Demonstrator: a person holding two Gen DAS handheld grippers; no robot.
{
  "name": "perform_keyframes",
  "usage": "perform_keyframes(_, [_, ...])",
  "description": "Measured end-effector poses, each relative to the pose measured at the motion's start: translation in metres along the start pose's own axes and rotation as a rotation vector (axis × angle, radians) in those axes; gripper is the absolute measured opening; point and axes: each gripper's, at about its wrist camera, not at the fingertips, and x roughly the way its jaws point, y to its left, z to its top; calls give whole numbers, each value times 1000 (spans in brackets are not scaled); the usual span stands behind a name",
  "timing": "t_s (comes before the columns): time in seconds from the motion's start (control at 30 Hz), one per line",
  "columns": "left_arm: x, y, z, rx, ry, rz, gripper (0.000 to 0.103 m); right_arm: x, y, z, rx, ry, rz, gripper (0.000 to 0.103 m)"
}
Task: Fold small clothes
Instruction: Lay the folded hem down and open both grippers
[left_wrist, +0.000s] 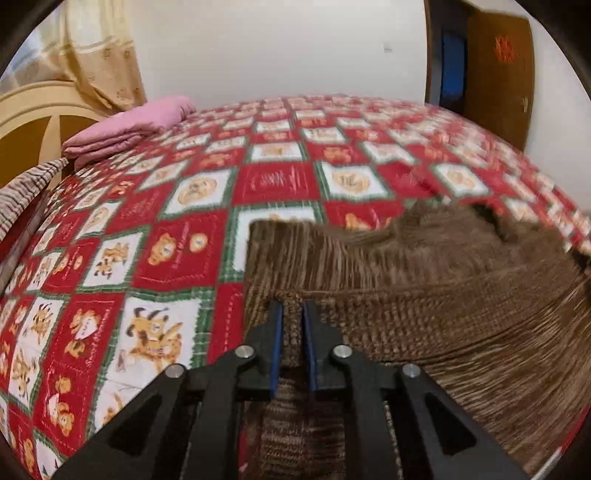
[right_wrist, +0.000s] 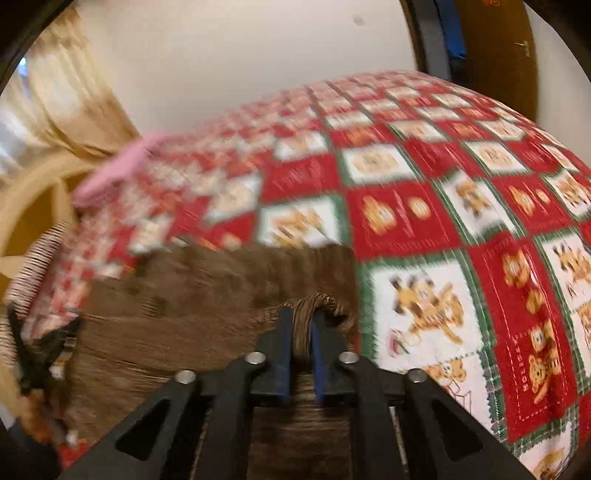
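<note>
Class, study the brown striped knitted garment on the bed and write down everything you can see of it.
The brown striped knitted garment is a soft ribbed fabric in fine brown and tan stripes. It lies spread on the red, white and green patchwork bedspread, with its far part doubled into a straight-edged flap. A bunched fold runs between the blue-padded fingers of the left gripper, and another bunched edge sits between those of the right gripper. Motion blur hides whether the pads press on it, and what kind of garment it is.

We see a brown, finely striped knit garment (left_wrist: 424, 280) spread across the red patchwork bed (left_wrist: 166, 229), its near edge folded over and bunched, partly blurred.
</note>
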Motion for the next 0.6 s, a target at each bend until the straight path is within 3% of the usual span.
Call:
perform_keyframes(0.03, [-11, 2, -2, 6, -14, -5, 33, -3, 4, -4, -24, -5, -19, 43])
perform_keyframes(0.07, [-22, 3, -5, 22, -20, -12, 42, -7, 8, -8, -47, -10, -20, 67])
perform_keyframes(0.1, [-30, 3, -10, 42, -28, -14, 59, -14, 14, -13, -81, -15, -28, 77])
perform_keyframes(0.13, [-40, 0, -17, 85, -41, -4, 71, -20, 23, -19, -131, -20, -47, 77])
perform_keyframes(0.17, [-44, -6, -24, 137, -46, 14, 74, -24, 33, -26, -192, -12, -64, 77])
perform_keyframes(0.23, [-37, -21, -32, 249, -22, 61, 77, -20, 53, -37, -317, 37, -102, 77])
perform_keyframes(0.3, [-20, -32, -31, 330, -5, 162, 78, -5, 71, -44, -442, 77, -187, 77])
perform_keyframes(0.33, [-13, -32, -27, 328, -3, 196, 78, 1, 78, -42, -496, 55, -222, 77])
perform_keyframes(0.43, [9, -8, 0, 193, 12, 327, 82, 15, 94, -2, -495, 12, -268, 77])
perform_keyframes(0.5, [19, 21, 13, 56, 45, 388, 81, 15, 96, 31, -449, -81, -348, 78])
perform_keyframes(0.53, [22, 35, 17, -3, 65, 392, 80, 12, 94, 46, -407, -120, -383, 78])
perform_keyframes(0.6, [17, 52, 15, -61, 82, 369, 80, 4, 83, 58, -328, -147, -358, 78])
